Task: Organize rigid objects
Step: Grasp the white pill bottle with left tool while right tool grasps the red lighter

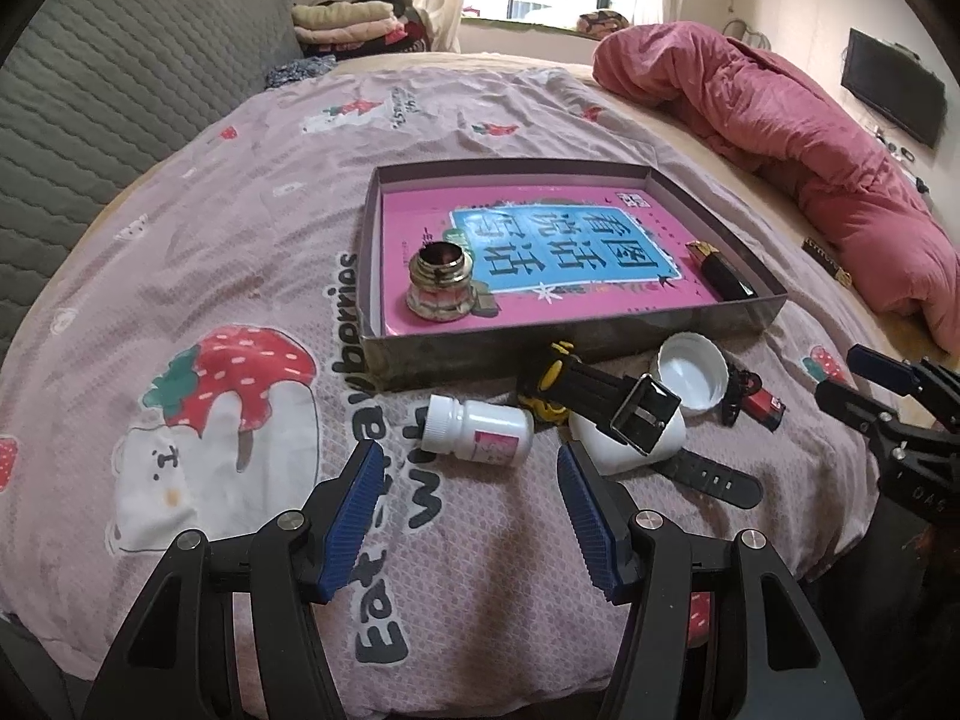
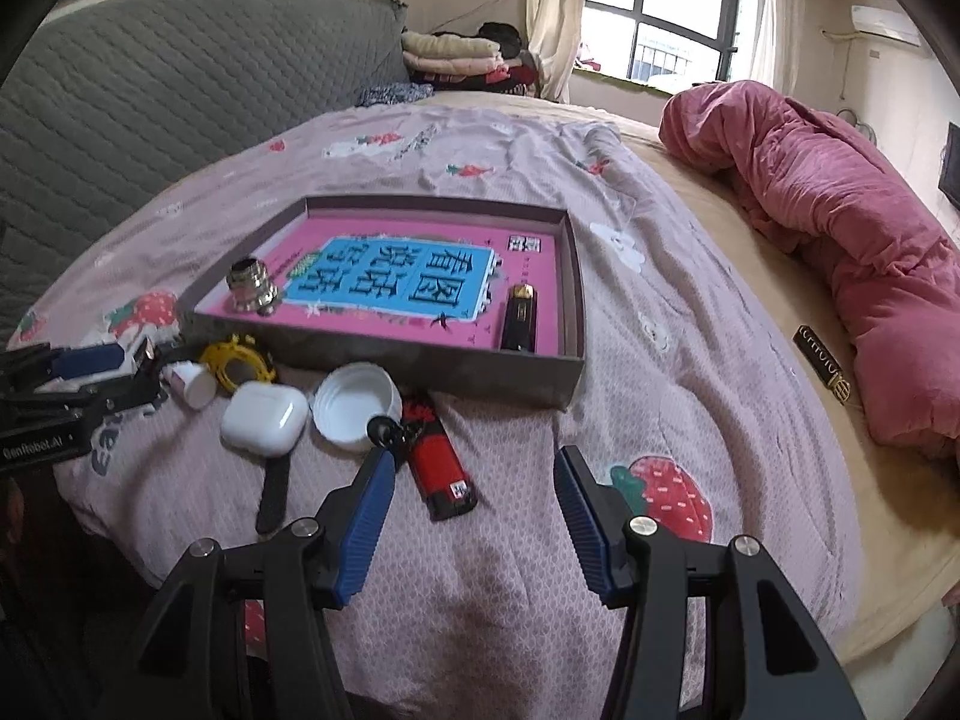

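Observation:
A shallow grey box with a pink book lining it holds a brass fitting and a black-gold lipstick. In front of it lie a white pill bottle, a white earbud case, a black watch strap with buckle, a yellow ring piece, a white cap and a red lighter. My left gripper is open just short of the bottle. My right gripper is open beside the lighter.
A rolled pink duvet lies on the bed's right side, with a small dark bar next to it. A grey quilted headboard stands at the left. Folded clothes sit by the window.

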Demonstrator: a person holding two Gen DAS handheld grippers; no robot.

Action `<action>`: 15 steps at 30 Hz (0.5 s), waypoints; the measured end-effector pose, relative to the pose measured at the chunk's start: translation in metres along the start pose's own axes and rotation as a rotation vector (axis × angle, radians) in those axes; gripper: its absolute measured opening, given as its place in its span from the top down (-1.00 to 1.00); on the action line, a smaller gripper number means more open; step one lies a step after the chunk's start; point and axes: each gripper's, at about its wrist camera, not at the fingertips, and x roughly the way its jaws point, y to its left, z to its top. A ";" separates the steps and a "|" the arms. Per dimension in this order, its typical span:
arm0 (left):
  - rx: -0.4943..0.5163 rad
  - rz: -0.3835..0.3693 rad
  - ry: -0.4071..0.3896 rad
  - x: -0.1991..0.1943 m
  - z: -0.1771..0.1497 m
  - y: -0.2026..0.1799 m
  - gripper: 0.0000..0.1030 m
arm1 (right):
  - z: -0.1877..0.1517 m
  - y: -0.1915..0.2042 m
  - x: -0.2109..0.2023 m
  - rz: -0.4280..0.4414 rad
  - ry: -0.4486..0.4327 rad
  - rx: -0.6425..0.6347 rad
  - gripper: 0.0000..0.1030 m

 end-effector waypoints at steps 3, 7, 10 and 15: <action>-0.004 -0.005 0.012 0.003 0.000 0.000 -0.20 | -0.003 0.001 0.003 0.004 0.013 -0.005 -0.06; -0.012 -0.013 0.030 0.010 -0.001 0.001 -0.20 | -0.005 0.003 0.005 0.007 0.019 -0.011 -0.06; -0.015 -0.014 0.045 0.016 -0.002 0.001 -0.20 | -0.006 0.003 0.009 0.014 0.027 -0.009 -0.06; -0.025 -0.013 0.063 0.027 -0.001 0.003 -0.20 | -0.010 0.004 0.019 0.027 0.055 -0.021 -0.07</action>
